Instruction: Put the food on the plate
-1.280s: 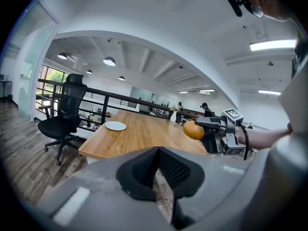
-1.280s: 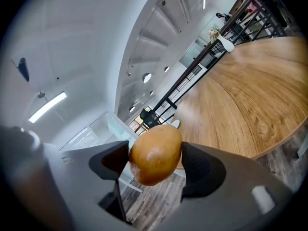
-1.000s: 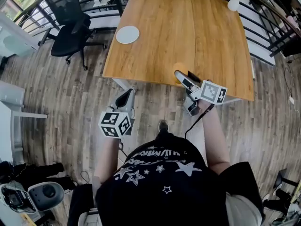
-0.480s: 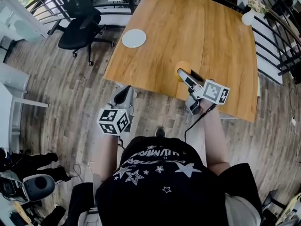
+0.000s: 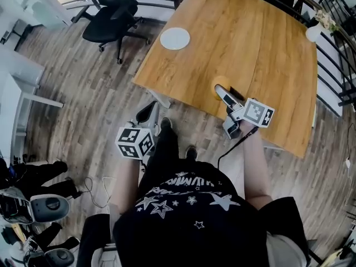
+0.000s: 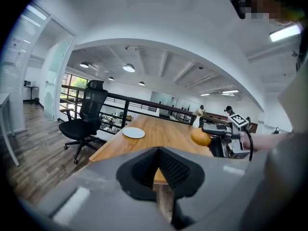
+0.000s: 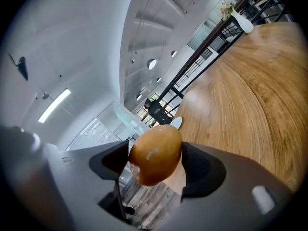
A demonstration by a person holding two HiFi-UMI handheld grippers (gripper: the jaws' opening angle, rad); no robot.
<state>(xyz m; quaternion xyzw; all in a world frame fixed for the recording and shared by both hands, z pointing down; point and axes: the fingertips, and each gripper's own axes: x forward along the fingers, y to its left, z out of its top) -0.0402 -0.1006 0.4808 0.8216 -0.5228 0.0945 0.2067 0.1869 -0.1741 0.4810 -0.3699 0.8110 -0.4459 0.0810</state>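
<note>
**Food in Claw at Tabletop's Near Edge, Plate Waits Across the Wood**

The right claw (image 5: 221, 90) grips the food (image 7: 155, 153), a rounded, glossy, golden-brown piece. Its two dark pads press on either side and stand wide apart because the piece is broad. The food juts out above and below the pads, so the hold looks to be on its middle, likely to keep it from slipping in transit. In the head view the claw reaches over the near edge of the wooden tabletop (image 5: 261, 43), with the food held clear of the wood rather than resting on it.

The left claw (image 6: 158, 173) has its pads drawn together with nothing between them. It hangs over the plank floor (image 5: 83, 93) short of the tabletop, seemingly kept out of the way since one claw is enough for the job.

The white plate (image 5: 174, 38) lies empty near the tabletop's far left corner, well apart from the food. The carry therefore appears to have most of its way to go, leftward and away from the person, before the piece is lowered. A black office chair (image 5: 114, 13) stands just beyond that corner. A white vase (image 5: 313, 32) sits at the far right edge, off the likely path. Letting go too high above the plate could send the round piece rolling off.
</note>
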